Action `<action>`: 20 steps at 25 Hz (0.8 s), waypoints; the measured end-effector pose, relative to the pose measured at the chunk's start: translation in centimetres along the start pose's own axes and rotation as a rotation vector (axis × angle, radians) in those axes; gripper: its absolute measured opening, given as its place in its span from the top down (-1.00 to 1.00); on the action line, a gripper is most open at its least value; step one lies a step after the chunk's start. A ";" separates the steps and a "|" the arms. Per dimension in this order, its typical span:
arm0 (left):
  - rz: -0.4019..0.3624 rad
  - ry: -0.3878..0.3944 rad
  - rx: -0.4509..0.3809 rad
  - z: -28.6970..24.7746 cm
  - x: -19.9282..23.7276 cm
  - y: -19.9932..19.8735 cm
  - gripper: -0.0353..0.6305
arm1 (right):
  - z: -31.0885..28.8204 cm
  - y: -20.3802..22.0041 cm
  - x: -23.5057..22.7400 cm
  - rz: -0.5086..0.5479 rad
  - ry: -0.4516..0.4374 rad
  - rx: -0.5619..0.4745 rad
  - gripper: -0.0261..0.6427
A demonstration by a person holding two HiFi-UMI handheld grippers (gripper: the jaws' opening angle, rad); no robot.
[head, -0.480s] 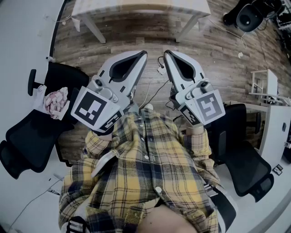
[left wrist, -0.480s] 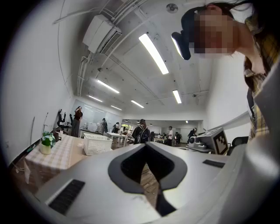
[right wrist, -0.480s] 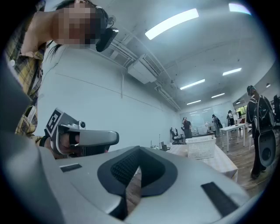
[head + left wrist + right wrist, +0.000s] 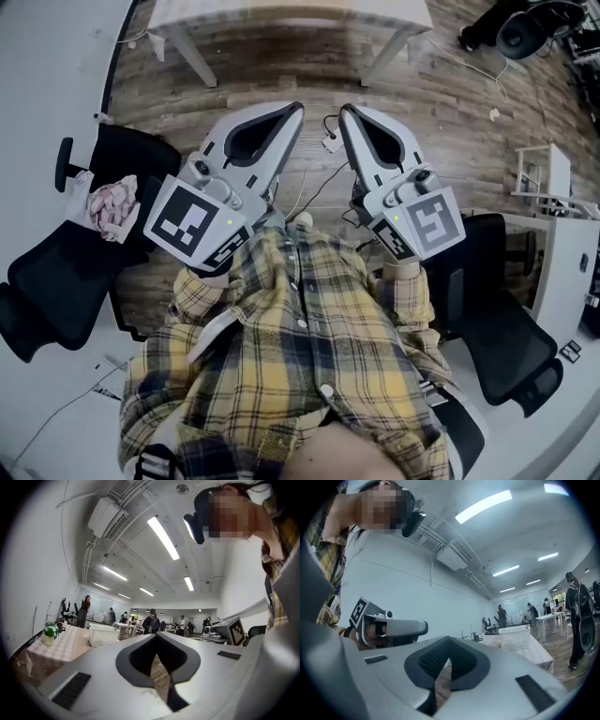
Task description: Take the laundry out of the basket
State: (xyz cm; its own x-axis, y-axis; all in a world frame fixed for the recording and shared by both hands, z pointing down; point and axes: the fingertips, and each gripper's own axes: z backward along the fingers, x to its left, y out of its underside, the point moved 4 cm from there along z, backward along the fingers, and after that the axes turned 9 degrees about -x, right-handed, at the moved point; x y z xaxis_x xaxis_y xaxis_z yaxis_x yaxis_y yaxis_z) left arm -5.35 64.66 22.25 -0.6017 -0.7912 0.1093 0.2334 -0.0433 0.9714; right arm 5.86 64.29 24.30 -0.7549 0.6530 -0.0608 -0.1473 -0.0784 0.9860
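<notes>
Both grippers are held level in front of a person in a yellow plaid shirt [image 4: 300, 375]. In the head view my left gripper [image 4: 298, 109] and right gripper [image 4: 343, 111] point side by side toward a white table [image 4: 187, 23] at the top edge. Each has its jaws shut with nothing between them. In the left gripper view, beyond my left gripper [image 4: 157, 635], a white laundry basket [image 4: 103, 635] stands on a table with a checked cloth [image 4: 61, 646]. The right gripper view looks past my right gripper [image 4: 449, 639] to the same basket [image 4: 515, 637]. What lies in the basket is hidden.
Black office chairs stand at the left [image 4: 56, 281] and right [image 4: 506, 337]; a pink cloth [image 4: 112, 206] lies on the left one. A white rack [image 4: 546, 173] is at the right. Cables [image 4: 314, 192] cross the wooden floor. A potted plant [image 4: 49, 633] sits on the table. Several people stand far off.
</notes>
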 end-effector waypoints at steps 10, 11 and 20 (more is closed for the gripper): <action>0.007 -0.027 0.006 0.5 -1.2 0.9 0.85 | 1.2 0.5 -0.1 0.007 -0.019 0.025 0.93; 0.010 -0.028 0.007 0.5 -0.9 1.0 0.85 | 0.9 0.6 -0.1 0.008 -0.020 0.028 0.93; 0.024 -0.001 0.010 -2.2 5.4 1.5 0.85 | -4.5 2.2 -2.9 0.014 0.002 0.051 0.93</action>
State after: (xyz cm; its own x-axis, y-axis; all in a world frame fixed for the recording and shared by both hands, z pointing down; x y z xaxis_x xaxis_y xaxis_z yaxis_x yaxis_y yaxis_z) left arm -6.56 59.00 23.83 -0.5971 -0.7911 0.1331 0.2401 -0.0180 0.9706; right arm 4.88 58.81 25.90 -0.7582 0.6502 -0.0475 -0.1039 -0.0485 0.9934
